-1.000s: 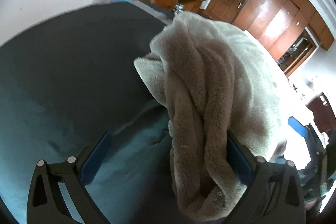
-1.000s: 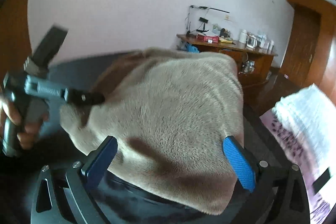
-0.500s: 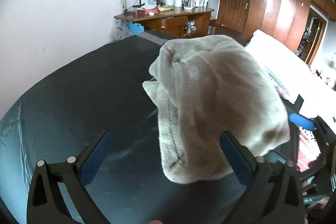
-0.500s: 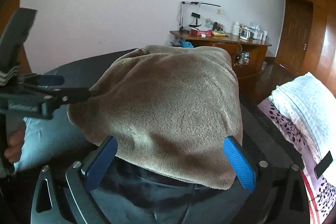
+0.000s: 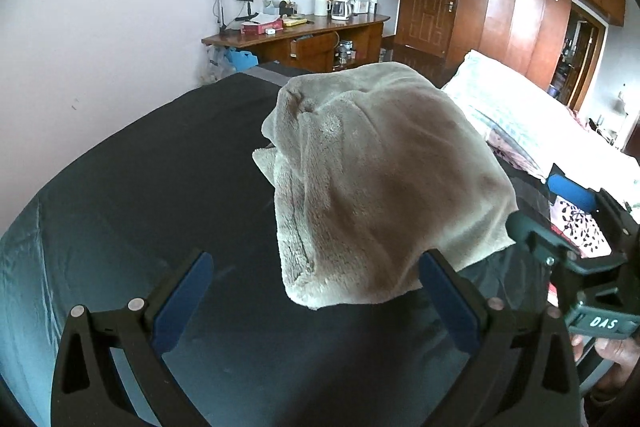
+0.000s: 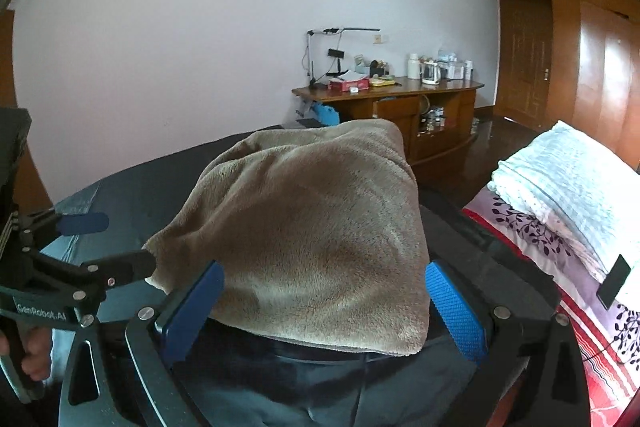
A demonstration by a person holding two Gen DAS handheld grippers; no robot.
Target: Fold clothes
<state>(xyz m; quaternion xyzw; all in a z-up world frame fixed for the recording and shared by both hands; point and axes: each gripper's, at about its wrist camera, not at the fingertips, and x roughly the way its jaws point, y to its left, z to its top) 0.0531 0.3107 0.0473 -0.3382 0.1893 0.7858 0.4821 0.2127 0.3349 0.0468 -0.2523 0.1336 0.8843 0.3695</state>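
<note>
The left wrist view shows the right gripper (image 5: 576, 227) from the side at 3 o'clock, with "DAS" legible on its body and fingertips (image 5: 612, 351) of the holding hand beneath it; the right wrist view in turn shows the left gripper (image 6: 108, 247) at 9 o'clock, marked "GenRobot.AI", with part of a hand (image 6: 32, 359) on its grip. Only the right wrist view shows dark trousers (image 6: 320, 379) lying under the near edge of the fleece garment (image 6: 312, 235), and a red floral bedsheet (image 6: 568, 291) with a white folded blanket (image 6: 568, 179) at 3 o'clock. The left wrist view alone shows the garment's rolled, seamed hem at its left side. Both sets of blue-padded jaws stand wide apart and grip nothing; the garment sits ahead between them. It is a thick beige plush piece, folded into a rounded mound, resting on the dark sheet (image 5: 140, 187) covering the bed, its nap brushed in darker and lighter patches. At 12 o'clock a wooden desk (image 5: 304, 39) against the white wall carries a kettle (image 5: 342, 9), a lamp and boxes; wooden wardrobe doors (image 5: 520, 23) stand at 1 o'clock.
</note>
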